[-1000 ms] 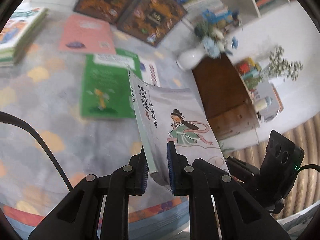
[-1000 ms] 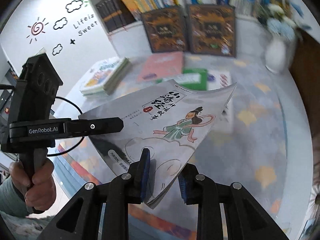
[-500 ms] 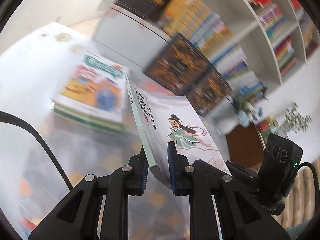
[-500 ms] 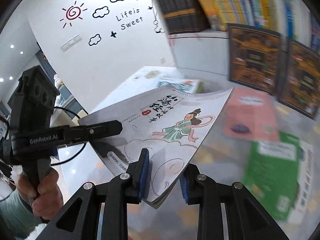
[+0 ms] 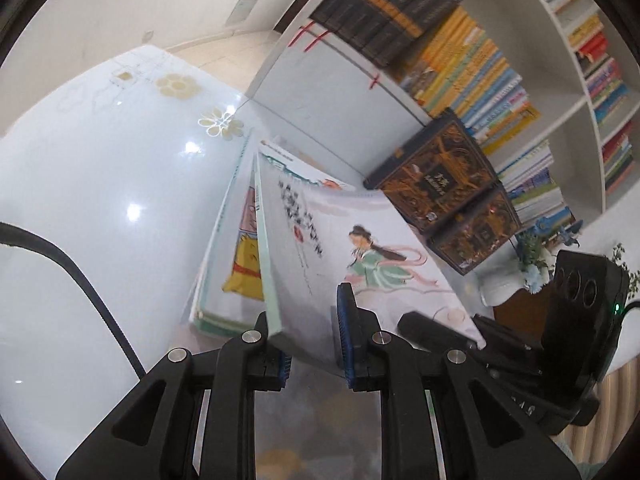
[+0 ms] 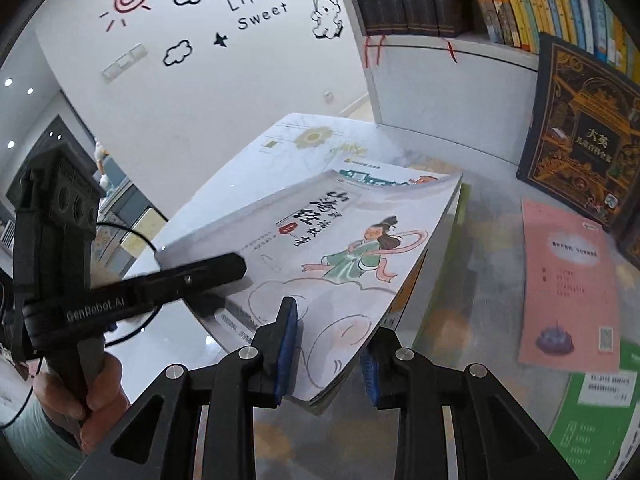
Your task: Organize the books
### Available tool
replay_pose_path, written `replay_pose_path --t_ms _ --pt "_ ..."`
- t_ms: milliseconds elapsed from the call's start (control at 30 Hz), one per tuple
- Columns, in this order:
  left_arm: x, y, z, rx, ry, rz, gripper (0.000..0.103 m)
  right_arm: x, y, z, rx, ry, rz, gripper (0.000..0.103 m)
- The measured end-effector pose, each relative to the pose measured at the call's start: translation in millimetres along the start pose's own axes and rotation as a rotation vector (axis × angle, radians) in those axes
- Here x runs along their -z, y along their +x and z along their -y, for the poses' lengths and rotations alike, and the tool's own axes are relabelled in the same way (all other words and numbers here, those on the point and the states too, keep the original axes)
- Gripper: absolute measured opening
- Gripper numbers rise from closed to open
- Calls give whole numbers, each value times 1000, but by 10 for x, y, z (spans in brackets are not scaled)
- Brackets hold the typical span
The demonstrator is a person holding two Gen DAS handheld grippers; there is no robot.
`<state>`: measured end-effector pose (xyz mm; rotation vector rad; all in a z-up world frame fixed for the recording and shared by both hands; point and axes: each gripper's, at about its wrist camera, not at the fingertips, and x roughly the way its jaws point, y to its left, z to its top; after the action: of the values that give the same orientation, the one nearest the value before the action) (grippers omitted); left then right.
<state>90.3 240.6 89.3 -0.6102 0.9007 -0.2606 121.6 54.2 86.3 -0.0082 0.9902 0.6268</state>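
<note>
A grey-white book [image 5: 360, 248] with a green-robed figure on its cover [image 6: 352, 248] hangs tilted in the air, held by both grippers. My left gripper [image 5: 310, 340] is shut on its near spine-side edge. The left gripper's black finger [image 6: 200, 276] lies across the cover in the right wrist view, with a hand below on the handle. My right gripper [image 6: 328, 344] is shut on the near corner of the book. Right under it sits a stack of books [image 5: 236, 264] with a yellow picture on top, its green edges [image 6: 440, 264] showing beneath the cover.
A pink book [image 6: 568, 280] and a green book [image 6: 596, 420] lie flat to the right. Two dark ornate books [image 5: 440, 176] lean against a full bookshelf [image 5: 460, 48]. A white vase with flowers [image 5: 528, 256] stands beyond. A glossy white tabletop [image 5: 100, 200] spreads left.
Both grippers have carried the book leftward across the table, from above the green book to above the stack. The grips on it look unchanged.
</note>
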Motion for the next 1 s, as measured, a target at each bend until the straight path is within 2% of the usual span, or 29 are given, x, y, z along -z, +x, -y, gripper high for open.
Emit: replay_pose_path --t_ms 300,600,667,733,800,1000 --pt "-145 306 -313 22 -54 -47 15 -150 395 328 15 78 -55 28" --pt "-135 253 -465 -1 -88 -44 15 -146 498 321 23 85 -75 28" --pt "-116 228 -474 -15 -85 -48 19 -137 503 313 29 85 -80 29" --pt "-89 172 -492 -43 -82 -39 19 -115 543 344 33 110 -120 36" --pt "-80 57 -528 -67 -84 -13 19 -82 565 384 34 129 -152 37" --pt "-103 -129 -415 -95 -42 2 19 267 271 537 42 184 -133 38"
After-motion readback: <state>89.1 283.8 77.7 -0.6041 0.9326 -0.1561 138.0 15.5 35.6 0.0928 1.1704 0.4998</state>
